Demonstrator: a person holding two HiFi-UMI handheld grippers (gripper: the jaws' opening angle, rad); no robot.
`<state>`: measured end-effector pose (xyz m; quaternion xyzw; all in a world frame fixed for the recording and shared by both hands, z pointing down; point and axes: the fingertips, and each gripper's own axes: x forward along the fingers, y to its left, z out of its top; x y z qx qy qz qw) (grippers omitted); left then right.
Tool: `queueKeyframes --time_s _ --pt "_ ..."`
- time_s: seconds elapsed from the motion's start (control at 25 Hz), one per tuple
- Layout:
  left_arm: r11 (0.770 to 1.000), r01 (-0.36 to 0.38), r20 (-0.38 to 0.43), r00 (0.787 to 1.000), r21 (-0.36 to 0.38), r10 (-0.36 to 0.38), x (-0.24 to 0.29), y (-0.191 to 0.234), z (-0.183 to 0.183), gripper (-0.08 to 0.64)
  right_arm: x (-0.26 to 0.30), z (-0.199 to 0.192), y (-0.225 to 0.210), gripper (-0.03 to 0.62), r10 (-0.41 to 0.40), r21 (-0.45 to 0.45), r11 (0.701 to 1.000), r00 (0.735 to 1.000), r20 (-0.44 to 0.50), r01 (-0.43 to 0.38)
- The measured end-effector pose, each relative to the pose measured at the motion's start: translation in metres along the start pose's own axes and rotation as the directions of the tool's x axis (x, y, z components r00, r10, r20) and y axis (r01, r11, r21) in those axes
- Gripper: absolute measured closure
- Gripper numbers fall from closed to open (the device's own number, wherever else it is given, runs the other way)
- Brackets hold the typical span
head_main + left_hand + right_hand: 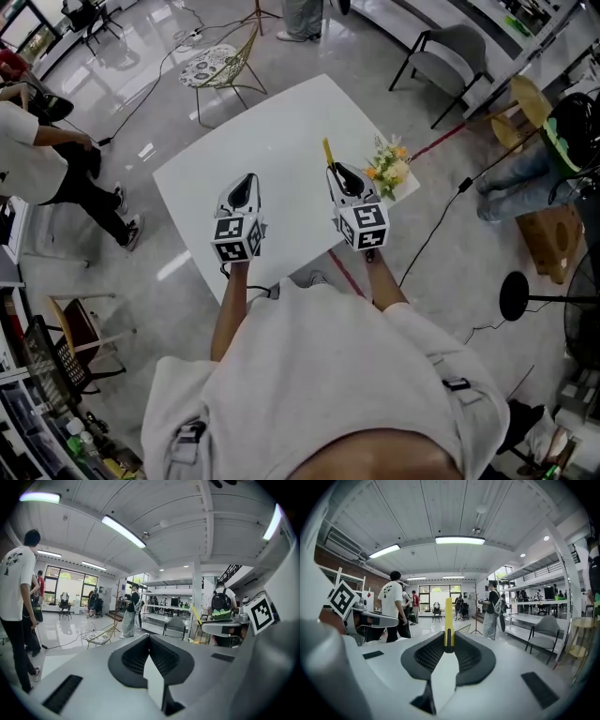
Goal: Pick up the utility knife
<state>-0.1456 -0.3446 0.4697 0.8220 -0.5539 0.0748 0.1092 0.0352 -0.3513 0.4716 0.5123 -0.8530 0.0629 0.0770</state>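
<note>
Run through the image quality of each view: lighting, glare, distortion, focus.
Head view: bright, even light, the white table nearly washed out, the glossy floor throwing back glare, edges bowed by the wide lens. Left gripper view: strong fisheye with dark corners, ceiling lights blown out, the near jaws soft. Right gripper view: the same fisheye, the yellow utility knife fairly sharp between the jaws.

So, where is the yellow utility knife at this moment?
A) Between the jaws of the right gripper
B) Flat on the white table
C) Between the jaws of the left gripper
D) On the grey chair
A: the right gripper view shows the utility knife clamped between the jaws of the right gripper and sticking out past them, while the left gripper has its jaws together with nothing between them.
</note>
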Motion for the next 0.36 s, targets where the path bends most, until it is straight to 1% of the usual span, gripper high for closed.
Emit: queueKeyframes --time_s 0.36 --pt "1.0 0.002 0.004 1.0 0.005 -0.002 0.0064 -0.0026 0.0003 0.54 0.0017 -0.0027 -0.0032 0.508 0.0 -0.01 1.0 1.0 -0.007 0.0"
